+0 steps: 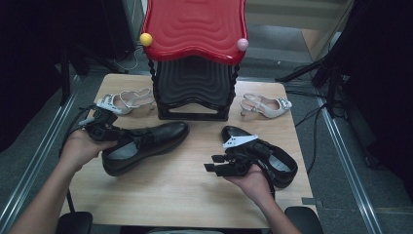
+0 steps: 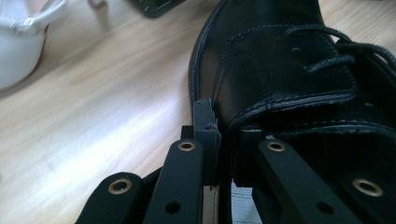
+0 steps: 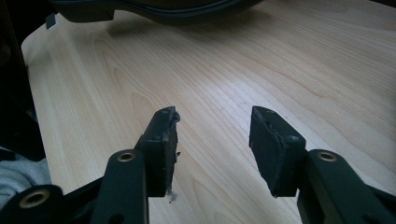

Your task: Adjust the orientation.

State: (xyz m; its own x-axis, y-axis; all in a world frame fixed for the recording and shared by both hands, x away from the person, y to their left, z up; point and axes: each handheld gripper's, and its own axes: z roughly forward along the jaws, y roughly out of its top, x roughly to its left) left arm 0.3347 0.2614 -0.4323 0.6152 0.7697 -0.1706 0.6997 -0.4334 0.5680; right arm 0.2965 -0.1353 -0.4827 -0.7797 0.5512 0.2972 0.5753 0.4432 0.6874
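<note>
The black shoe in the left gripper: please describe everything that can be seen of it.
The black shoe is a lace-up dress shoe of smooth, shiny leather, with stitched seams, thin black laces and a pale grey lining. It lies on the wooden table, toe pointing towards the black-and-red shoe rack. In the right gripper view its heel end seems lifted, with a shadow beneath. The left gripper is shut on the edge of its opening, one jaw outside and one inside.
</note>
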